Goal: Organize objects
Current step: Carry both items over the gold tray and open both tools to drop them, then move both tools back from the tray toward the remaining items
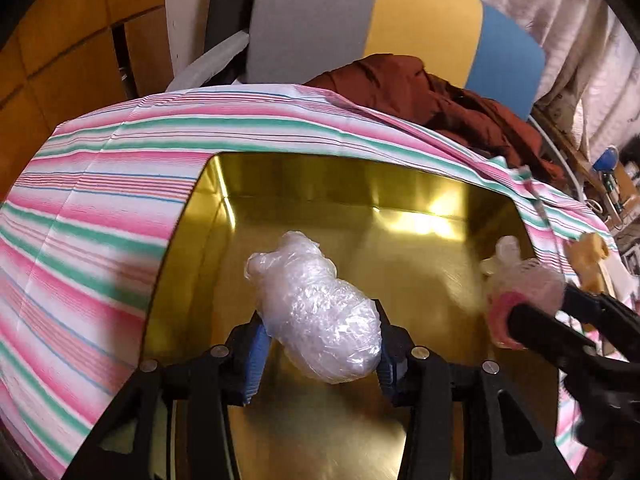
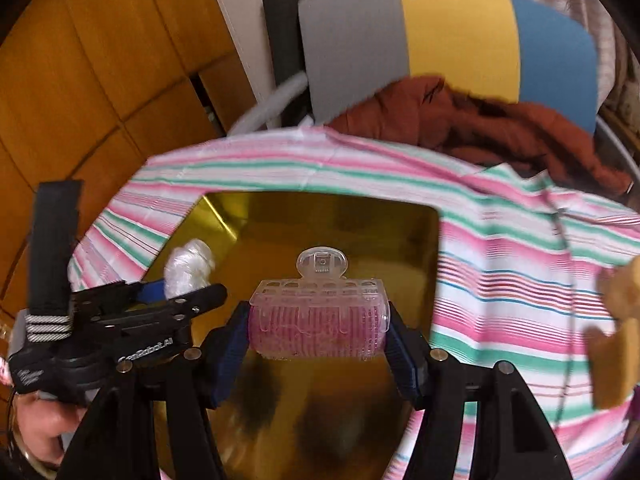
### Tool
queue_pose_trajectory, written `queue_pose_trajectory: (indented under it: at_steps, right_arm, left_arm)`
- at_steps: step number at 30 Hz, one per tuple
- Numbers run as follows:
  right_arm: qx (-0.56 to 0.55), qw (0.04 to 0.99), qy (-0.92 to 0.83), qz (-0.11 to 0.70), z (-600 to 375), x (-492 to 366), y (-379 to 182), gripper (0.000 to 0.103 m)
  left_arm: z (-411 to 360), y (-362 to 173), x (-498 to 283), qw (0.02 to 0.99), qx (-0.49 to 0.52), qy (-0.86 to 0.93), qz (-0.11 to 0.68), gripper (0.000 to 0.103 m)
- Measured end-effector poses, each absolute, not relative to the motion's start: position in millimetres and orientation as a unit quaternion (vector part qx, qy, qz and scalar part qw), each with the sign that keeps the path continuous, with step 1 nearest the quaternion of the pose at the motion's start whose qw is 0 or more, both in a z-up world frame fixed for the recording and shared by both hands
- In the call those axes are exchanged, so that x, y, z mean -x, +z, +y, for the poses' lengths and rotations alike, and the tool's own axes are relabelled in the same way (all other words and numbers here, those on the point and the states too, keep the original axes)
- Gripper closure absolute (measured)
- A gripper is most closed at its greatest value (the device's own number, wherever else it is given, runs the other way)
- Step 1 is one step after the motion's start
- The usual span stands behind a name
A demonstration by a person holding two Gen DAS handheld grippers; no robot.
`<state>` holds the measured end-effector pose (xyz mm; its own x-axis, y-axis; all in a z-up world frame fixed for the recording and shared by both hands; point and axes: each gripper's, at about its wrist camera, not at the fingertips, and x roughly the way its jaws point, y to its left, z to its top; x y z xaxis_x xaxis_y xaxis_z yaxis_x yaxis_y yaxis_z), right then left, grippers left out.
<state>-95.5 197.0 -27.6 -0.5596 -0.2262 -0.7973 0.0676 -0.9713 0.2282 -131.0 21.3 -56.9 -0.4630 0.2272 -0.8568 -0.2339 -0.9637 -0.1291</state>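
A shiny gold metal tray (image 1: 420, 204) sits on a pink-and-green striped cloth (image 1: 100, 208). Above it, the left gripper (image 1: 320, 350) clamps a crumpled clear plastic bundle (image 1: 316, 312); at right, the right gripper (image 2: 318, 330) squeezes a pink hair roller with clear clip (image 2: 318, 320).

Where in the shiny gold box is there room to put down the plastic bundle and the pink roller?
The gold tin looks bare inside: its floor is open toward the far wall and left wall. It is crowded near the front, where the left tool holds the plastic-wrapped bundle and the right tool holds the pink hair roller.
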Motion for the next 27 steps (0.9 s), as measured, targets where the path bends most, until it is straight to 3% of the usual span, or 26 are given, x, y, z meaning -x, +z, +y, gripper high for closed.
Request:
queue_pose_trajectory:
  at_steps: [3, 6, 9, 11, 21, 27]
  right_arm:
    - [-0.475, 0.074, -0.873, -0.088, 191.2, 122.2, -41.0, 0.039]
    - [-0.475, 0.077, -0.87, -0.108, 187.9, 141.1, -47.0, 0.039]
    - [-0.466, 0.073, -0.873, -0.124, 192.3, 147.0, -44.6, 0.038]
    - [-0.455, 0.074, -0.877, -0.135, 196.4, 142.8, -38.7, 0.029]
    - [-0.38, 0.062, -0.915, -0.121, 233.1, 71.7, 2.0, 0.028]
    - [-0.348, 0.009, -0.932, -0.097, 270.4, 15.5, 10.7, 0.028]
  left_arm:
    - [18.9, -61.7, 147.8, 0.116, 0.504, 0.856, 0.019, 0.055]
    - [17.9, -62.4, 160.9, 0.109, 0.508, 0.854, 0.014, 0.047]
    - [12.3, -54.7, 166.4, 0.088, 0.497, 0.863, 0.006, 0.024]
    - [5.2, -46.1, 164.0, 0.084, 0.482, 0.872, -0.01, 0.01]
    - [-8.5, -20.1, 124.5, 0.058, 0.434, 0.893, -0.098, 0.002]
    - [22.3, -7.4, 83.9, 0.101, 0.409, 0.902, -0.097, 0.001]
